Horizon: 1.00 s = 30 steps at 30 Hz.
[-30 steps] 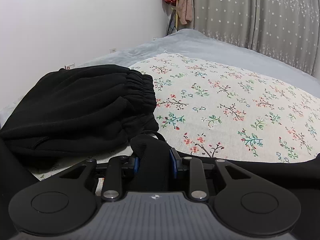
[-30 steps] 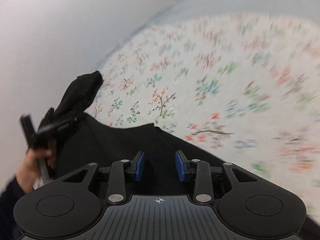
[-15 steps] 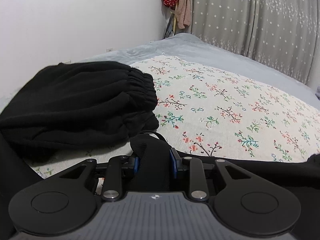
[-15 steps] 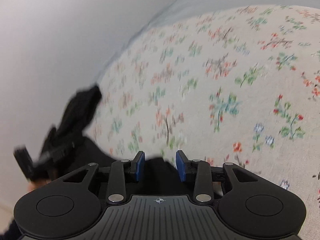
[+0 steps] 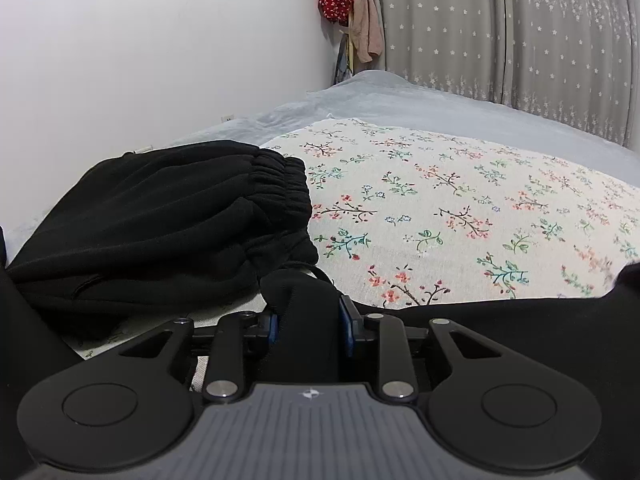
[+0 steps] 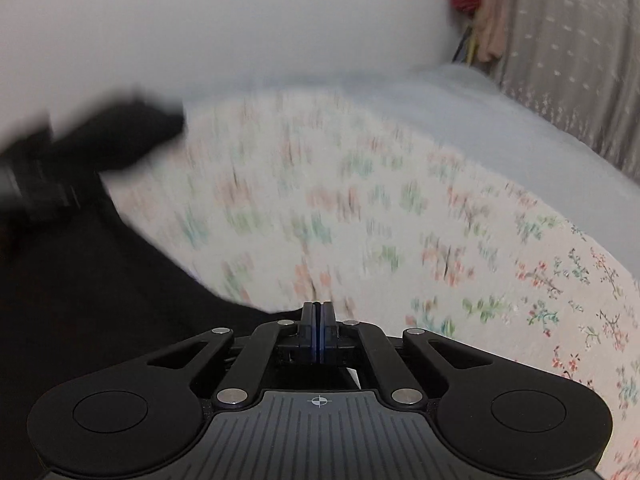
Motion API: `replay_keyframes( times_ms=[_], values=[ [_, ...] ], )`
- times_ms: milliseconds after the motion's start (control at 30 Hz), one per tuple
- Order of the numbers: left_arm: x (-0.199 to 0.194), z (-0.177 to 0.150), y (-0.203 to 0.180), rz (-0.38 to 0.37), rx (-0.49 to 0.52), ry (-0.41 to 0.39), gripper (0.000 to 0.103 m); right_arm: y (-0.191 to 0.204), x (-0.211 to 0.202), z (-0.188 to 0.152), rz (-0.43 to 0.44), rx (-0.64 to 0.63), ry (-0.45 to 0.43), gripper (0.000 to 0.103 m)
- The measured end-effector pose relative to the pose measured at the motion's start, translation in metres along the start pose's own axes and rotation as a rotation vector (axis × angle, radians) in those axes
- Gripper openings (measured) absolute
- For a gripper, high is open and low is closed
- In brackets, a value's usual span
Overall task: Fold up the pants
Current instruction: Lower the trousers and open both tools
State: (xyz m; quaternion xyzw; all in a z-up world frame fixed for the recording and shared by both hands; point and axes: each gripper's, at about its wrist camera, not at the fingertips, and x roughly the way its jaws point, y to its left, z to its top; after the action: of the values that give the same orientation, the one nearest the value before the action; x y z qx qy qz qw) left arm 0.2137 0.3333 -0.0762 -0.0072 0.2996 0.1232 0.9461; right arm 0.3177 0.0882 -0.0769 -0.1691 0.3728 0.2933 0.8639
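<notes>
Two grippers work over the floral sheet; the left gripper pinches a bunched fold of the black pants, its jaws easing apart; the pants lie heaped at the sheet's left edge; the right gripper is fully closed, empty, beside black cloth.

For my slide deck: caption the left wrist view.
Left gripper pinching black pants on floral bedspread.

right gripper | fingers were apart, now closed together
</notes>
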Motion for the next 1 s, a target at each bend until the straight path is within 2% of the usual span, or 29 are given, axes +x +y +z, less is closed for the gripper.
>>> replay_keyframes(
  times_ms=[100, 167, 200, 233, 300, 367, 467, 533, 633, 700, 767, 800, 867, 933, 1000],
  values=[
    [-0.006, 0.001, -0.001, 0.018, 0.066, -0.003, 0.052, -0.001, 0.015, -0.005, -0.006, 0.010, -0.010, 0.004],
    [-0.016, 0.002, 0.003, 0.021, 0.094, -0.018, 0.054, -0.010, 0.009, -0.003, -0.079, 0.076, -0.021, 0.004],
    [-0.023, 0.003, 0.006, 0.019, 0.089, -0.022, 0.055, -0.015, 0.003, -0.002, -0.126, 0.088, -0.022, 0.014],
    [-0.030, 0.005, 0.011, 0.016, 0.072, -0.026, 0.056, -0.022, -0.007, -0.004, -0.156, 0.104, -0.032, 0.017],
    [-0.043, 0.008, 0.022, 0.012, 0.029, -0.033, 0.059, -0.037, -0.037, -0.015, -0.207, 0.157, -0.060, 0.017],
    [-0.057, 0.010, 0.030, 0.030, 0.011, -0.030, 0.060, -0.050, -0.076, -0.035, -0.214, 0.208, -0.081, 0.018],
    [-0.079, 0.005, 0.035, 0.008, -0.001, -0.015, 0.060, -0.058, -0.131, -0.075, -0.225, 0.271, -0.053, 0.019],
    [-0.094, -0.001, 0.039, -0.001, -0.035, -0.003, 0.061, -0.056, -0.164, -0.108, -0.183, 0.320, -0.011, 0.023],
    [-0.109, -0.008, 0.049, 0.020, -0.126, 0.020, 0.065, -0.021, -0.200, -0.149, -0.097, 0.296, 0.053, 0.033],
    [-0.112, -0.016, 0.054, 0.034, -0.184, 0.050, 0.067, 0.018, -0.215, -0.166, -0.027, 0.215, 0.080, 0.046],
    [-0.113, -0.024, 0.058, 0.040, -0.234, 0.083, 0.069, 0.058, -0.224, -0.176, 0.030, 0.120, 0.084, 0.049],
    [-0.112, -0.028, 0.060, 0.042, -0.261, 0.092, 0.076, 0.078, -0.226, -0.179, 0.043, 0.063, 0.070, 0.049],
    [-0.114, -0.036, 0.068, 0.065, -0.344, 0.125, 0.078, 0.114, -0.228, -0.184, 0.042, -0.056, 0.039, 0.049],
    [-0.121, -0.044, 0.078, 0.055, -0.448, 0.129, 0.080, 0.146, -0.224, -0.185, 0.000, -0.172, 0.000, 0.049],
    [-0.123, -0.049, 0.081, 0.062, -0.489, 0.151, 0.083, 0.165, -0.216, -0.185, -0.037, -0.235, -0.023, 0.045]
  ],
)
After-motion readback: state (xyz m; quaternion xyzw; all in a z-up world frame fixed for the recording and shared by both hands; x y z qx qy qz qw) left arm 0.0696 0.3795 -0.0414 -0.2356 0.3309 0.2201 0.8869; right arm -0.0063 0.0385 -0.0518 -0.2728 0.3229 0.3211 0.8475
